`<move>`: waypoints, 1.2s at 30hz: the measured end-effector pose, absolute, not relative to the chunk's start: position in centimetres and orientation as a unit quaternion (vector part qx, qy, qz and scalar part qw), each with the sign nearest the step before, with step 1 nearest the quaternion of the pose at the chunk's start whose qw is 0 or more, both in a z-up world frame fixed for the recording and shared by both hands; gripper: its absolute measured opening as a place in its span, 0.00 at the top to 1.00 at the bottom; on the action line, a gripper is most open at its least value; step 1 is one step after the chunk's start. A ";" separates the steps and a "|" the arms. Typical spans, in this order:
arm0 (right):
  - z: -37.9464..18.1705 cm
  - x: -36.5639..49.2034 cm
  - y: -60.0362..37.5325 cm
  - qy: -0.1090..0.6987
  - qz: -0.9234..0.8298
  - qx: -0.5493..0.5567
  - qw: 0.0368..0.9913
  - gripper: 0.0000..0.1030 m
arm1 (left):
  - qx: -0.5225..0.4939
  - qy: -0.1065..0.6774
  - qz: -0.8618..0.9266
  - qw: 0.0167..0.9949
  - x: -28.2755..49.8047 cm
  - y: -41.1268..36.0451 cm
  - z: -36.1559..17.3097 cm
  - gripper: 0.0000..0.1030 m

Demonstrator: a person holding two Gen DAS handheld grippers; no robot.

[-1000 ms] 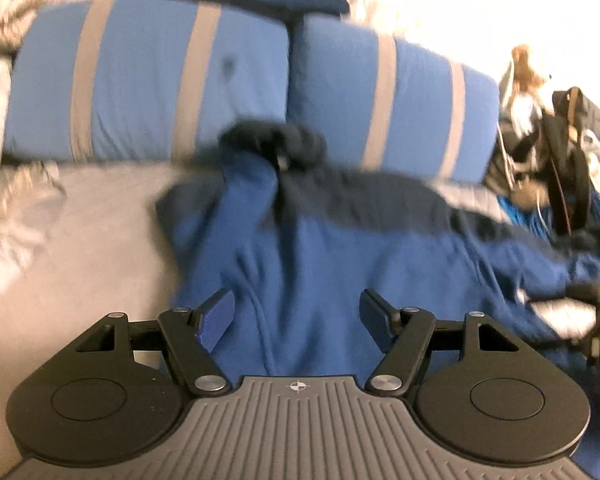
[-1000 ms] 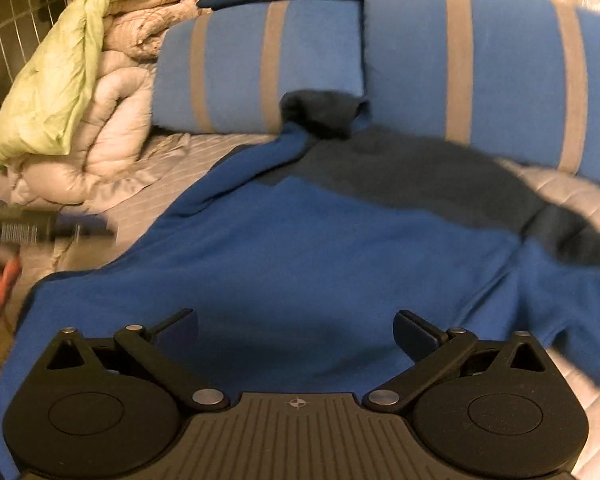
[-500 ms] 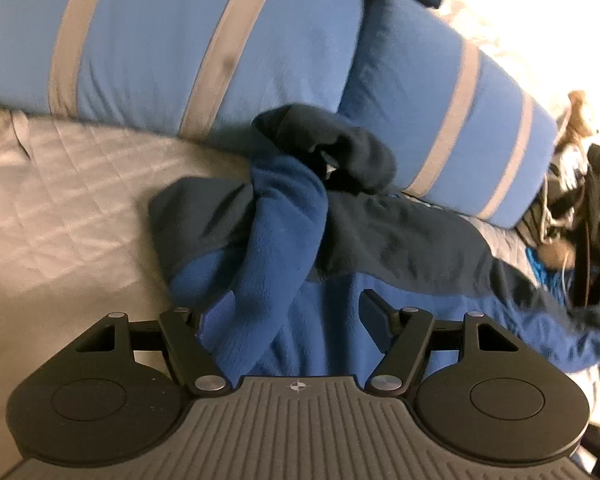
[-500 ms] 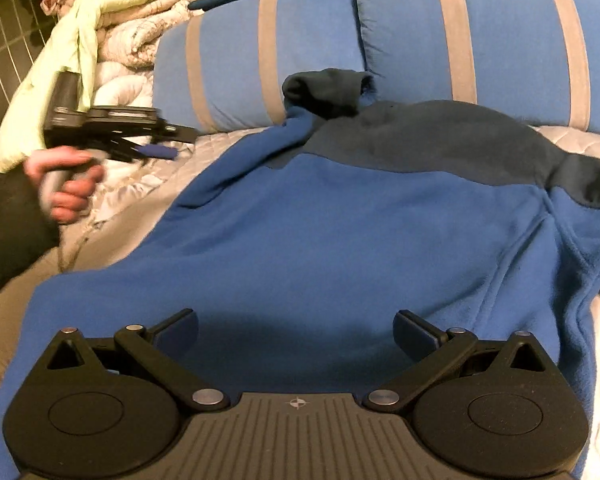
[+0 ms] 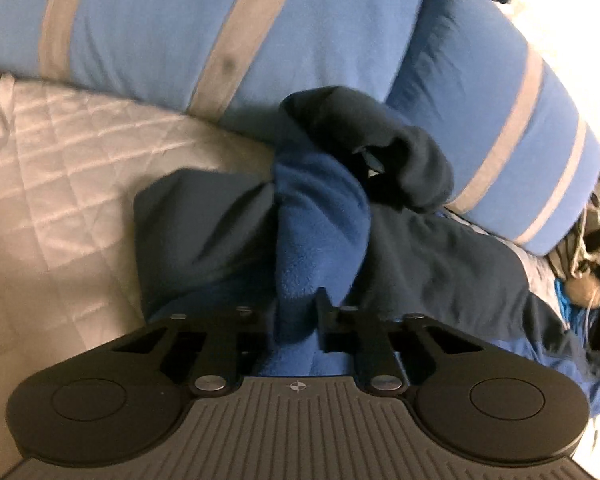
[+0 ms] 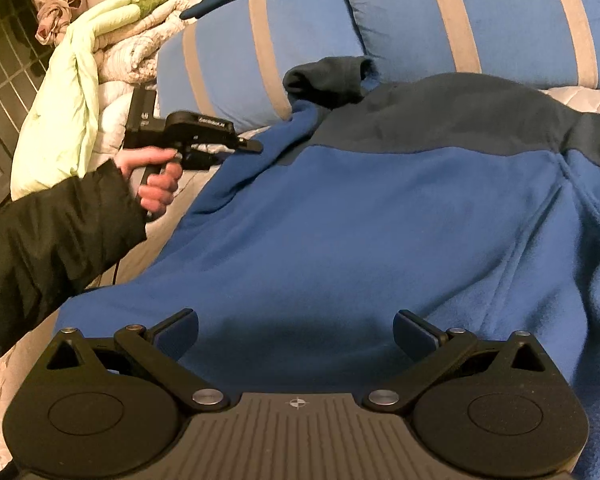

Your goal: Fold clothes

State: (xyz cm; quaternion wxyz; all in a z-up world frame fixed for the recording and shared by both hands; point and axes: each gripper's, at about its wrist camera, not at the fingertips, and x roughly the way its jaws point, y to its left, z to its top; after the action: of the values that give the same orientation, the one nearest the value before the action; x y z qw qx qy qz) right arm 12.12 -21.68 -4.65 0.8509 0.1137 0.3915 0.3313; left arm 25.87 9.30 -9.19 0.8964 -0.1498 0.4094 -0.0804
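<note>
A blue fleece sweater point(image 6: 360, 232) with a dark grey yoke and cuffs lies spread on the bed. My left gripper point(image 5: 298, 320) is shut on its blue left sleeve point(image 5: 320, 232), whose dark cuff point(image 5: 380, 152) rests against the pillows. In the right wrist view the left gripper point(image 6: 252, 146) shows at the sleeve by the sweater's left edge, held in a hand. My right gripper point(image 6: 296, 330) is open and empty, hovering over the sweater's lower body.
Two blue pillows with tan stripes point(image 5: 220, 28) point(image 6: 480, 12) lie behind the sweater. A folded pale green and white duvet point(image 6: 80, 92) is stacked at the left. The quilted white bedspread point(image 5: 60, 168) lies left of the sweater. Clutter point(image 5: 592, 248) sits at the far right.
My left gripper moved onto the sleeve and closed on it. The right gripper stayed open over the sweater's body.
</note>
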 end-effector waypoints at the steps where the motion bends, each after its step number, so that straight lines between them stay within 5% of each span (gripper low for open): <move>1: -4.6 12.1 -21.6 0.393 0.332 0.112 0.850 0.00 | -0.129 0.400 -0.079 0.904 25.5 9.0 -8.4 0.86; 11: -4.7 11.6 -21.6 0.391 0.333 0.106 0.851 0.00 | 0.037 0.292 -0.032 0.955 19.2 9.2 -0.3 0.88; 26: -4.9 11.3 -21.1 0.388 0.330 0.102 0.854 0.00 | 0.194 0.386 -0.192 0.881 12.5 7.4 -6.5 0.82; 28: -4.9 11.3 -21.1 0.388 0.330 0.102 0.854 0.00 | 0.182 0.384 -0.218 0.879 12.7 7.2 -6.1 0.62; 30: -4.8 11.2 -21.1 0.388 0.330 0.104 0.854 0.00 | 0.143 0.381 -0.231 0.884 13.3 7.7 -5.5 0.53; 36: -4.9 11.2 -21.1 0.387 0.330 0.108 0.854 0.00 | -0.048 0.377 -0.216 0.899 18.3 10.7 -4.4 0.48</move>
State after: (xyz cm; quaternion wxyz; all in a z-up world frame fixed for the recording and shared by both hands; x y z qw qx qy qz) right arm 11.16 -21.13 -4.90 0.8543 0.1083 0.3870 0.3297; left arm 18.30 10.70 -4.37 0.8993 -0.0480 0.3771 -0.2164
